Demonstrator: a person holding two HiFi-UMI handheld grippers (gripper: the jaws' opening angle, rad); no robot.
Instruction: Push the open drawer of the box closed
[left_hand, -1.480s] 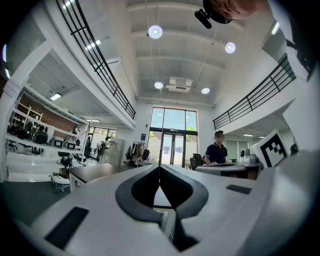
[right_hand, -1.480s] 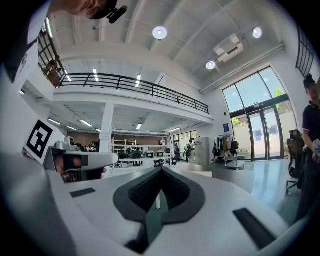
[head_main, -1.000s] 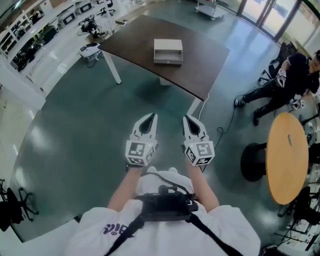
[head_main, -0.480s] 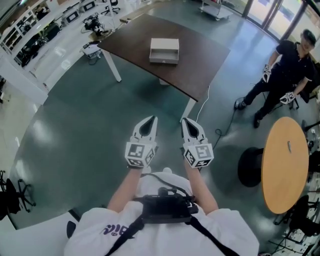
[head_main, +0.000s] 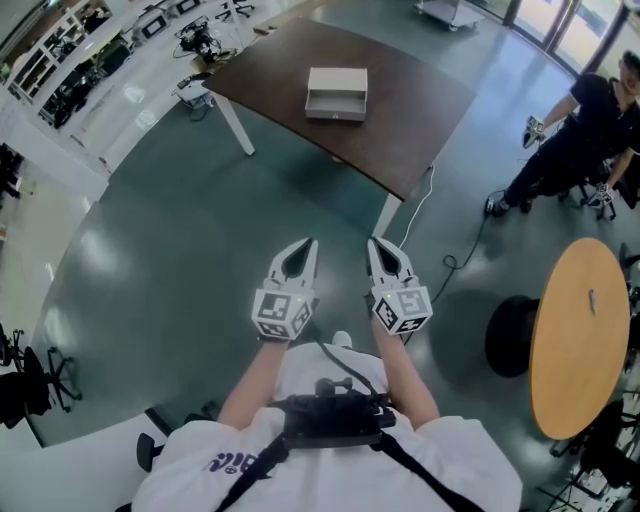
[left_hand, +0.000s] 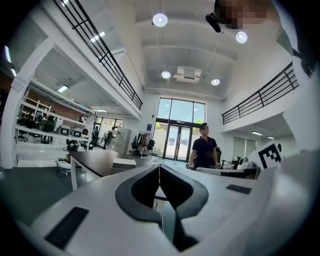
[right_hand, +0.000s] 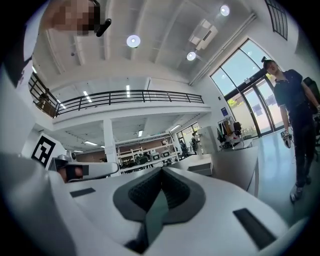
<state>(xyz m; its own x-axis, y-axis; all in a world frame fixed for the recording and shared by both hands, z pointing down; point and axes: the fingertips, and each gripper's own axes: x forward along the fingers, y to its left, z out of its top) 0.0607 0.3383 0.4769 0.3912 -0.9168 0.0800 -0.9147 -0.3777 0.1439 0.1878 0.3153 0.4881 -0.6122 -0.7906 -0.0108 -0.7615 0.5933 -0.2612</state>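
A white box with its drawer pulled out toward me sits on a dark brown table far ahead in the head view. It also shows small in the left gripper view as the box and in the right gripper view as the box. My left gripper and right gripper are held side by side in front of my chest, well short of the table. Both are shut with nothing between their jaws, seen again as the left gripper and right gripper.
A person in dark clothes stands to the right of the table. A round wooden table and a black stool are at my right. A cable runs across the green floor. Benches with equipment line the left side.
The table and box have shifted slightly right and up in view. The person at the right has stood up and moved. Both grippers keep their pose in front of me.
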